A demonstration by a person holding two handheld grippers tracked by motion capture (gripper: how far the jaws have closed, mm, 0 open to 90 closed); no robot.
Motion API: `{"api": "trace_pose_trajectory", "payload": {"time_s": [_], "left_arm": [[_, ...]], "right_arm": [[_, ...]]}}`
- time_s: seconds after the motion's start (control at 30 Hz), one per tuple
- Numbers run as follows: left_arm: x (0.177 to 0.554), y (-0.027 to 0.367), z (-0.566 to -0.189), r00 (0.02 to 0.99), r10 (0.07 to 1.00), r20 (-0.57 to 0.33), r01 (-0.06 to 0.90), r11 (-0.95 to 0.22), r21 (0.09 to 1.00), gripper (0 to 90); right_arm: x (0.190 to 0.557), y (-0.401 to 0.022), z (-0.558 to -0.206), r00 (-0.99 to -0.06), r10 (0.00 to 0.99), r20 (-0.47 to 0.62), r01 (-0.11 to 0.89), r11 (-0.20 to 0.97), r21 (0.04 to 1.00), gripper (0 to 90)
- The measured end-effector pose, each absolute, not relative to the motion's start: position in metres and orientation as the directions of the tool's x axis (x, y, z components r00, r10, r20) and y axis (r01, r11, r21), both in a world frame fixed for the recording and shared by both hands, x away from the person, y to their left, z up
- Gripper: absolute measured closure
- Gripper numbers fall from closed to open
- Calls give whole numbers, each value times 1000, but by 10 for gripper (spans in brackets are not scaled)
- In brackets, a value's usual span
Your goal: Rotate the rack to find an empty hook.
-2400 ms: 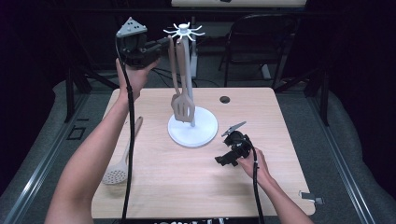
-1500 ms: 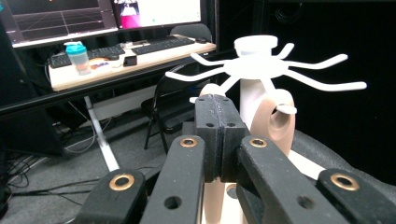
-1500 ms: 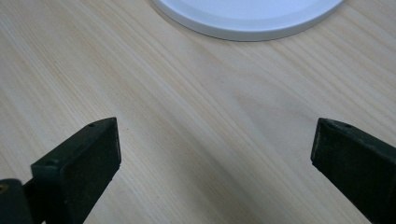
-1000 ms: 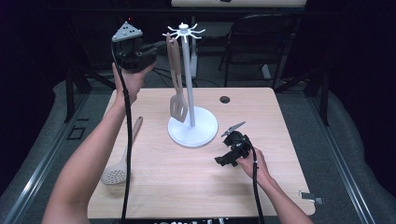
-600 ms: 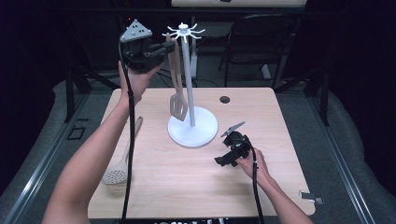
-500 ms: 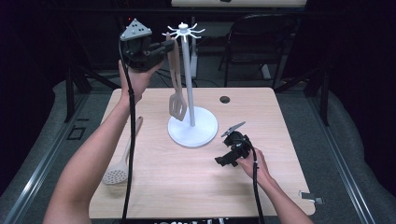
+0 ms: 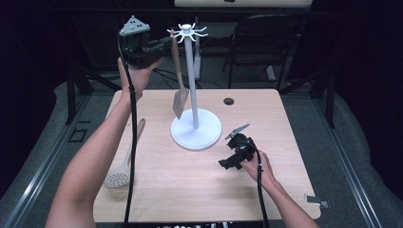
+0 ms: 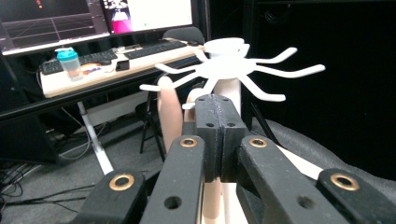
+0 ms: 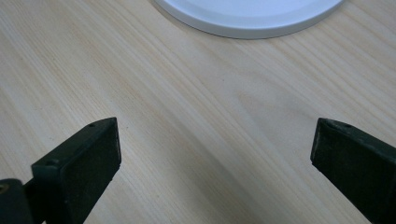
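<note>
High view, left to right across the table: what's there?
Slotted spoon → spatula hanging from the rack → rack → table hole → right tongs.

Lab/office: monitors (image 8: 93, 18), keyboards (image 8: 154, 48) on desk (image 8: 70, 81)

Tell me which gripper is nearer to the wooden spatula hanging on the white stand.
Left. The left gripper is up at the top of the wooden spatula, by the white stand's hooks. The right gripper rests low on the table, beyond the stand's base.
</note>
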State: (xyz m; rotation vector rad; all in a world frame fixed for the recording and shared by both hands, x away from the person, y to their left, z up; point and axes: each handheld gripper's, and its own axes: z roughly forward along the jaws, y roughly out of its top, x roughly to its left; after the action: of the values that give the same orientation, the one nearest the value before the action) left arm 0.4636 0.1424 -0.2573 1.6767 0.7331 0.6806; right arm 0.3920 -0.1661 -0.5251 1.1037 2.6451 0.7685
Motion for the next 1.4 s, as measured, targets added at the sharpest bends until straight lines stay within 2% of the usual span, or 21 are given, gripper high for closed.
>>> {"api": "trace_pose_trajectory", "payload": {"time_s": [0.33,0.5,0.67,0.93,1.07,1.3,1.4], "left_arm": [[467,145,-258,634,772,53,127,-171,977,896],[464,154,-264,634,772,29,144,-155,977,787],[461,170,-279,595,804,4,210,-159,965,561],[463,188,-319,560,829,-11,327,-209,922,330],[461,194,-342,553,833,-13,379,-238,894,241],[450,200,-376,538,843,17,426,-289,857,183],[445,204,-398,515,857,17,476,-302,826,158]], "right_arm": [[392,-166,-525,-710,703,42,619,594,514,14],[392,-166,-525,-710,704,38,619,597,511,14],[392,-165,-525,-714,698,45,614,595,518,14],[392,-162,-527,-718,695,34,615,610,500,14],[391,-163,-527,-719,694,37,611,606,509,14],[392,-164,-527,-717,695,43,615,603,509,14],[392,-162,-528,-725,688,38,609,613,503,14]]}}
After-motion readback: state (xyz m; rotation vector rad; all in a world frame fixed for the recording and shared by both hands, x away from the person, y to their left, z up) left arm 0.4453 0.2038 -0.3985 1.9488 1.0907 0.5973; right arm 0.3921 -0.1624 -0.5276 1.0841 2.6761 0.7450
